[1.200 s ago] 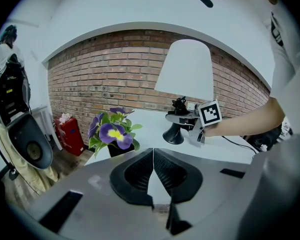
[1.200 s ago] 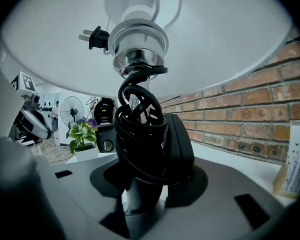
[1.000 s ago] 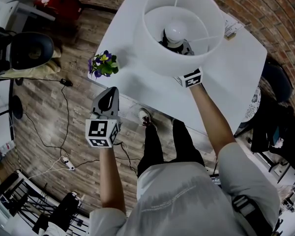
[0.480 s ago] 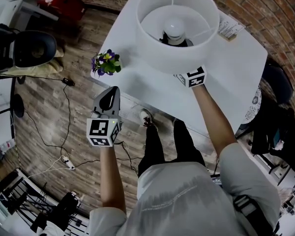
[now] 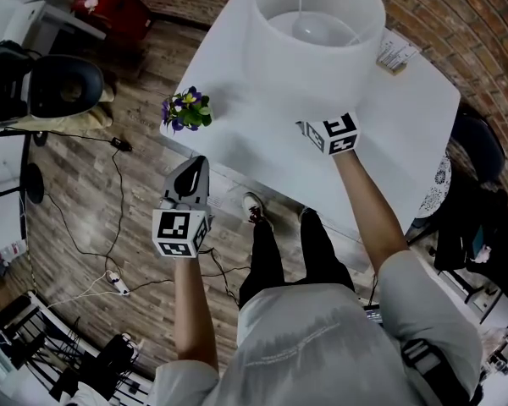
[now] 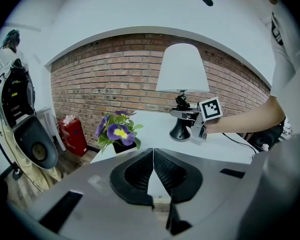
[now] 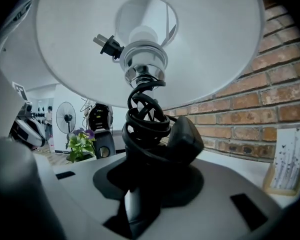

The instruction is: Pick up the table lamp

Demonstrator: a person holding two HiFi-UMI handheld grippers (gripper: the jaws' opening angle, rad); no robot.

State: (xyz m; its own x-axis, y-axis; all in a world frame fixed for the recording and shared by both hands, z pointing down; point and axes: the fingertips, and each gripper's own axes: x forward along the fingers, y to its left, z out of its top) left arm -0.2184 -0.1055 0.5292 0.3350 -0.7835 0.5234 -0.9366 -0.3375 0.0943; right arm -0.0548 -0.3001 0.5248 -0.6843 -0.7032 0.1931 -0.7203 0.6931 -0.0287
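The table lamp has a white shade [image 5: 317, 36], a black stem wound with black cord [image 7: 147, 119] and a black base [image 6: 179, 130]. Its plug [image 7: 106, 45] hangs under the shade. My right gripper [image 5: 306, 128] reaches under the shade and is shut on the corded stem [image 6: 182, 104], just above the base. I cannot tell whether the base touches the white table [image 5: 406, 117]. My left gripper [image 5: 191, 166] hangs over the floor in front of the table, shut and empty.
A small pot of purple flowers [image 5: 184, 110] stands at the table's left corner. A printed card [image 5: 395, 53] stands at the far right by the brick wall. A black chair [image 5: 55, 87], a red box [image 5: 110, 2] and cables are on the wood floor.
The lampshade has come nearer the head camera and slid up the frame, so the bulb shows less. My right gripper shifted slightly with it. The left gripper barely moved.
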